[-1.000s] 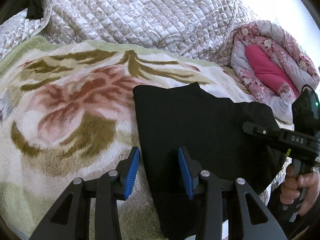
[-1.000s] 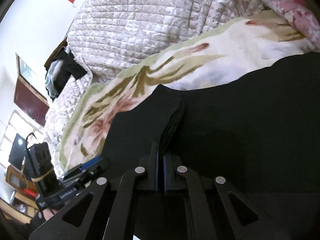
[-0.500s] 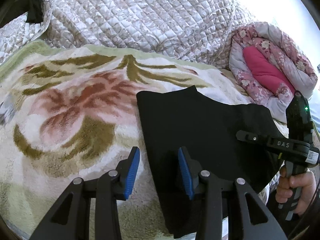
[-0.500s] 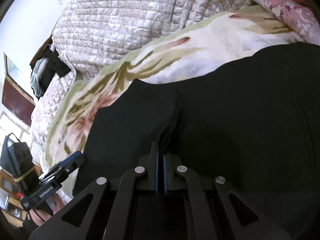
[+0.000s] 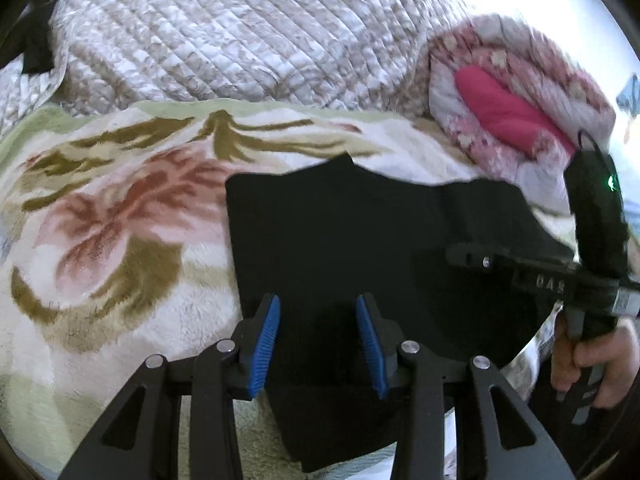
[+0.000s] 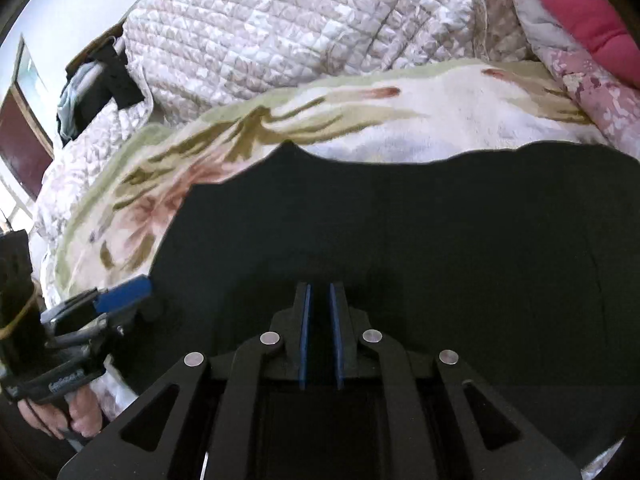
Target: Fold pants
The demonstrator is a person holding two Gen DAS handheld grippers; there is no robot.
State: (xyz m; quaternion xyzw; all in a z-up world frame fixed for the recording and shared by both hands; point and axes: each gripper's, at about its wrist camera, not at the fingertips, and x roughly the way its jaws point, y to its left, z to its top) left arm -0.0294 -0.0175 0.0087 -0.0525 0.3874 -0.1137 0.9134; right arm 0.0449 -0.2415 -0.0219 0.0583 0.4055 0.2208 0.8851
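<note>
Black pants [image 5: 360,240] lie folded and flat on a flowered plush blanket [image 5: 120,240]. My left gripper [image 5: 318,300] hovers open over their near left edge; the cloth lies below its blue pads, not between them. In the right wrist view the pants [image 6: 400,220] fill the lower half. My right gripper [image 6: 319,286] is just above them and its jaws are opening: a narrow gap shows between the pads with no cloth in it. The left gripper [image 6: 124,292] shows at the pants' left edge, and the right gripper [image 5: 460,254] reaches in from the right.
A quilted beige cover [image 5: 240,32] is heaped behind the blanket. At the right lies a rolled pink floral quilt [image 5: 500,108]. Dark clothes [image 6: 100,84] hang at the far left. A person's hand [image 5: 600,360] grips the right handle.
The right jaws have parted, and the ridge of black cloth they pinched has dropped flat. The left gripper has shifted right, onto the pants' edge.
</note>
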